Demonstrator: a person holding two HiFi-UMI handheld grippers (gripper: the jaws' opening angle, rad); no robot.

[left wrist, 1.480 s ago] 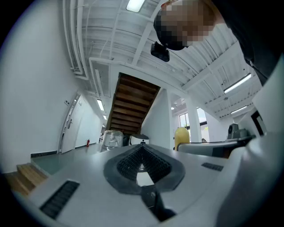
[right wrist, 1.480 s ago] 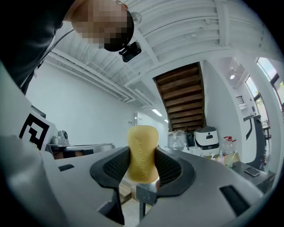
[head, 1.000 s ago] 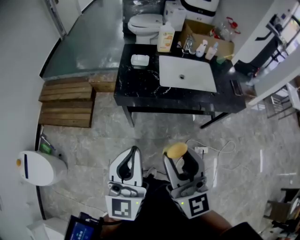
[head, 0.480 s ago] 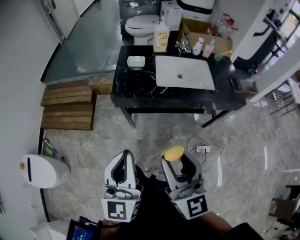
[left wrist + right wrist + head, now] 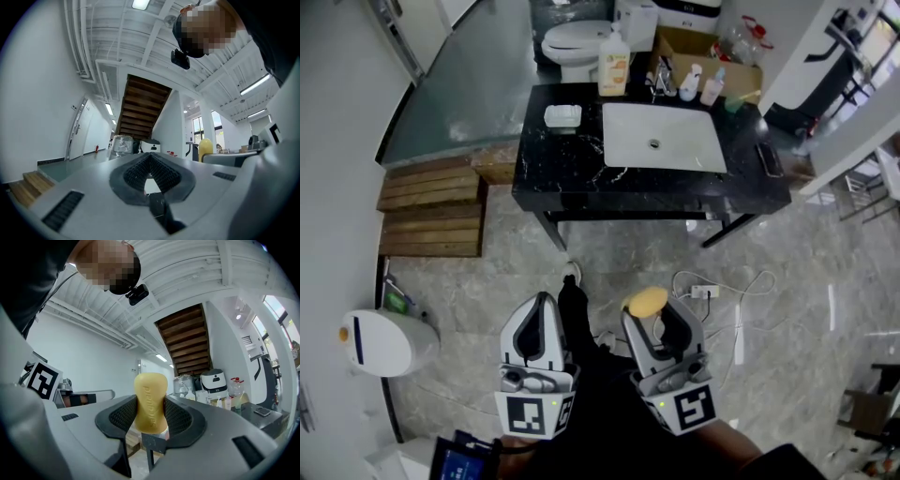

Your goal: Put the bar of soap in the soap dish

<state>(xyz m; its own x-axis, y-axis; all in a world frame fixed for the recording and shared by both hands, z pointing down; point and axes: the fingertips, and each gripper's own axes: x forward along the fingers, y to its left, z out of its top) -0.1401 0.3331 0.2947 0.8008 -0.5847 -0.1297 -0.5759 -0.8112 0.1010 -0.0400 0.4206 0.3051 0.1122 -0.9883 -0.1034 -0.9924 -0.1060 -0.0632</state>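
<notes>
A yellow bar of soap stands clamped upright between the jaws of my right gripper, low in the head view; the right gripper view has the soap bar filling the jaw gap. My left gripper hangs beside it, shut and empty, its pads pressed together. Far ahead, the white soap dish sits at the left end of a black marble counter, well away from both grippers.
A white sink is set in the counter, with a soap dispenser bottle and small bottles behind it. A toilet stands beyond. Wooden steps lie left. A white bin and cables are on the floor.
The counter and dish have slid up and left in the head view as the person stepped; a foot now shows ahead. Both grippers keep their grip states.
</notes>
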